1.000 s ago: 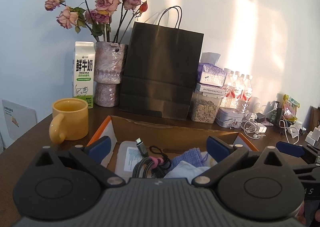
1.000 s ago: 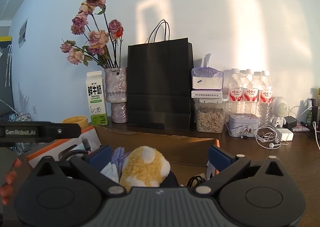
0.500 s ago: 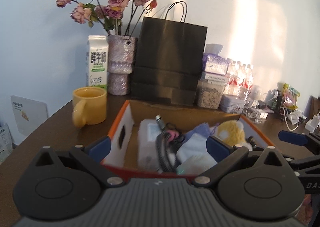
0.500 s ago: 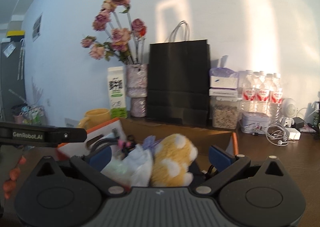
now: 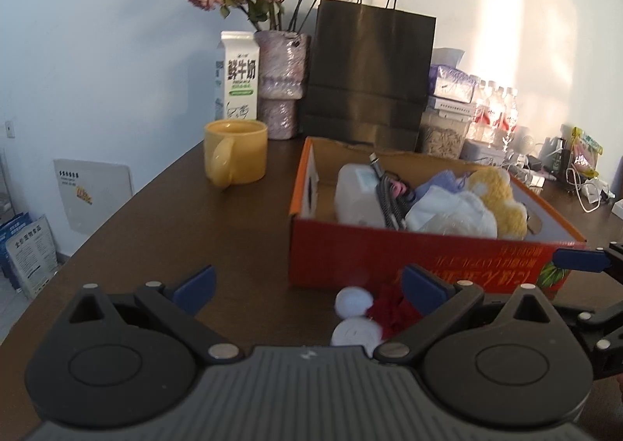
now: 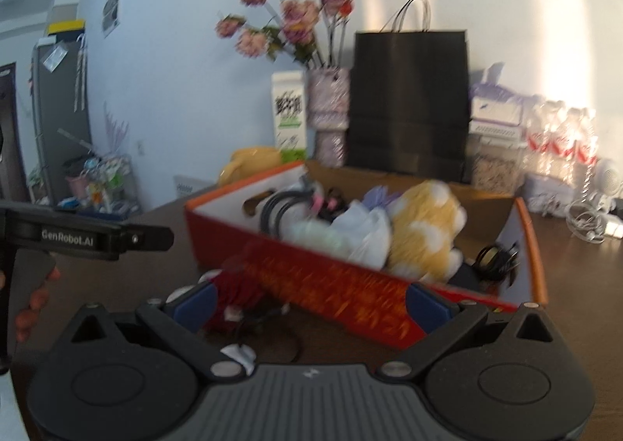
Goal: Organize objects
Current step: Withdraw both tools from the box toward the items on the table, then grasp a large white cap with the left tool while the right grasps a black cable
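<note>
Both cameras have drawn back from the box since the earlier frames: its red front wall, then out of view, now shows in full, with small items lying before it.

Item 1. Orange-red cardboard box (image 5: 428,258), open top, on the brown surface (image 5: 187,231). Contents: white plastic container (image 5: 356,195) at left; dark cables (image 5: 385,192) with a pink tie beside it; white cloth or bag (image 5: 451,213) in the middle; yellow plush toy (image 5: 498,195) at right; lilac fabric behind.

Item 2. Loose things in front of the box, on the surface: two white round pieces (image 5: 352,301) and a dark red soft item (image 5: 389,308), blurred; what they are cannot be told.

Item 3. Left hand-held gripper (image 5: 307,285), fingers spread wide, pinching nothing, low before the box.

Item 4. Right hand-held gripper (image 6: 309,299), fingers likewise spread, empty, aimed at the box's near corner; view motion-blurred.

Item 5. Surroundings: yellow mug (image 5: 235,157) left of the box; milk carton (image 5: 236,77) and vase of dried roses (image 5: 280,83) behind it; black paper bag (image 5: 370,75) behind the box; seed jar, tissue packs, water bottles (image 5: 494,114) and white cables at far right, against the wall.
</note>
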The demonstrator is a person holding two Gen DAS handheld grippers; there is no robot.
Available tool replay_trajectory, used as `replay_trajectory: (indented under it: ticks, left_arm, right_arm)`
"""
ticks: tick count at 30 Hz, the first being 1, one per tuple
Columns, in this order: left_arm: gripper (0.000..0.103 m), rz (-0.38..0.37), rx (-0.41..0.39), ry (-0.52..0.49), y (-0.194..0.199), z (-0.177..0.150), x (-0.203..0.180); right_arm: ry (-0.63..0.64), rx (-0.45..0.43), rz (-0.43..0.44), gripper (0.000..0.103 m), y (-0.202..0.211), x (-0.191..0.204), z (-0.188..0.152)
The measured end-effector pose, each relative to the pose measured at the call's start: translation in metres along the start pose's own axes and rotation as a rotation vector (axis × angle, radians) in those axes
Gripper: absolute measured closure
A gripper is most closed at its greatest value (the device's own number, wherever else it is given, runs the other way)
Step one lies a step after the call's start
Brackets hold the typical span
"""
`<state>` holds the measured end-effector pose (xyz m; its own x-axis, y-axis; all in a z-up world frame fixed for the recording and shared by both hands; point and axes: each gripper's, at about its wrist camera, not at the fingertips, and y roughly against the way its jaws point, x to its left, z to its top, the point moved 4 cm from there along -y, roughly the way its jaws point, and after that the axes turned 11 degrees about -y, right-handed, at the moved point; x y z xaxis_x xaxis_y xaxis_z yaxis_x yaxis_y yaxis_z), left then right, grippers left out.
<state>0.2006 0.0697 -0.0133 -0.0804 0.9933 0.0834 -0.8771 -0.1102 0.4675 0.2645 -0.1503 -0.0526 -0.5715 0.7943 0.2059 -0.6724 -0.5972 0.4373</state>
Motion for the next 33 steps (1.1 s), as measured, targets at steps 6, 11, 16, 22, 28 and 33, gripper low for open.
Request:
replay_trajectory:
  ticks: [6, 11, 16, 22, 28, 33]
  left_arm:
    - [0.0, -0.006, 0.019, 0.01, 0.007, -0.012, 0.007]
    - [0.0, -0.005, 0.022, 0.031, 0.011, -0.016, 0.016]
    - [0.0, -0.005, 0.03, 0.04, 0.013, -0.022, 0.022]
    - [0.0, -0.02, 0.051, 0.03, 0.006, -0.025, 0.019]
    - [0.0, -0.06, 0.095, -0.041, -0.009, -0.027, 0.003]
    - [0.0, -0.077, 0.124, -0.116, -0.024, -0.03, -0.013]
  right_arm:
    - [0.0, 0.084, -0.005, 0.0, -0.017, 0.006, -0.011]
    - [0.013, 0.151, -0.019, 0.009, -0.037, 0.008, -0.014]
    - [-0.017, 0.218, 0.011, 0.043, -0.055, 0.003, -0.014]
    - [-0.024, 0.211, 0.044, 0.063, -0.06, 0.004, -0.015]
    - [-0.029, 0.195, 0.051, 0.067, -0.058, 0.003, -0.016]
    - [-0.035, 0.181, 0.063, 0.088, -0.053, 0.002, -0.016]
